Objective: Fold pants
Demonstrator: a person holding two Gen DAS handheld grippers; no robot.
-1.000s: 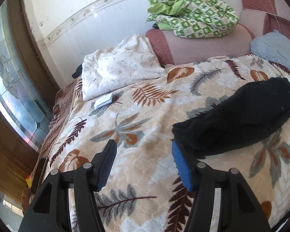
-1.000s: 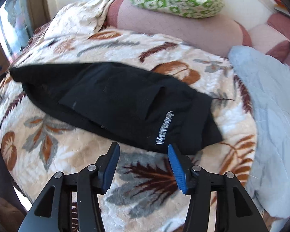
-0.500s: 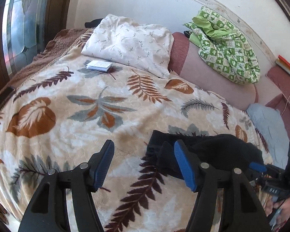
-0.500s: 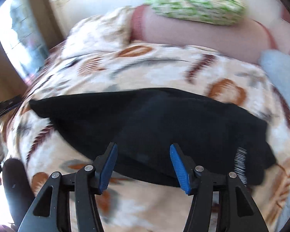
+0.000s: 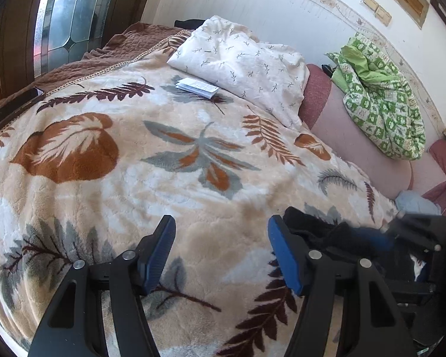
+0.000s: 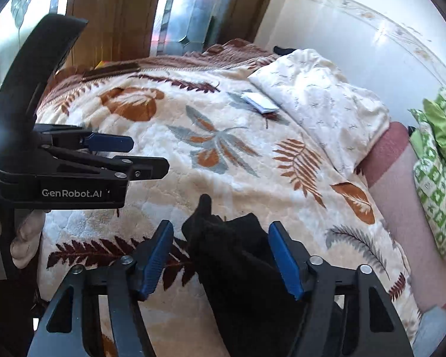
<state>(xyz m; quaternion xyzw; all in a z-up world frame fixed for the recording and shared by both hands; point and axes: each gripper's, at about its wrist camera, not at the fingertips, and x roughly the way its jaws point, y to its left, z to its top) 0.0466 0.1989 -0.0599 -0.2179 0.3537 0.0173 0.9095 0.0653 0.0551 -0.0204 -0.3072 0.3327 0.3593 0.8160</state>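
The black pants [image 6: 238,255] lie bunched on the leaf-patterned blanket [image 6: 223,160]; their end reaches up between my right gripper's open blue pads. My right gripper [image 6: 220,255] is open, with the cloth between its jaws but not pinched. In the left wrist view the pants [image 5: 321,232] show just right of my left gripper [image 5: 220,253], which is open and empty above bare blanket [image 5: 163,178]. My left gripper also shows in the right wrist view [image 6: 116,154], at the left, above the blanket. The right gripper's blurred body appears at the left view's right edge [image 5: 413,232].
A white pillow [image 5: 240,62] and a small booklet [image 5: 196,87] lie at the bed's far side. A pink bolster [image 5: 356,145] carries a green patterned quilt [image 5: 383,98]. A stained-glass door [image 5: 62,17] stands at left. The bed edge runs along the near left.
Both grippers swung left toward the pants' leg end. The pants, laid out long a second ago, now look bunched, and their end sits between my right jaws. Both grippers stayed open.
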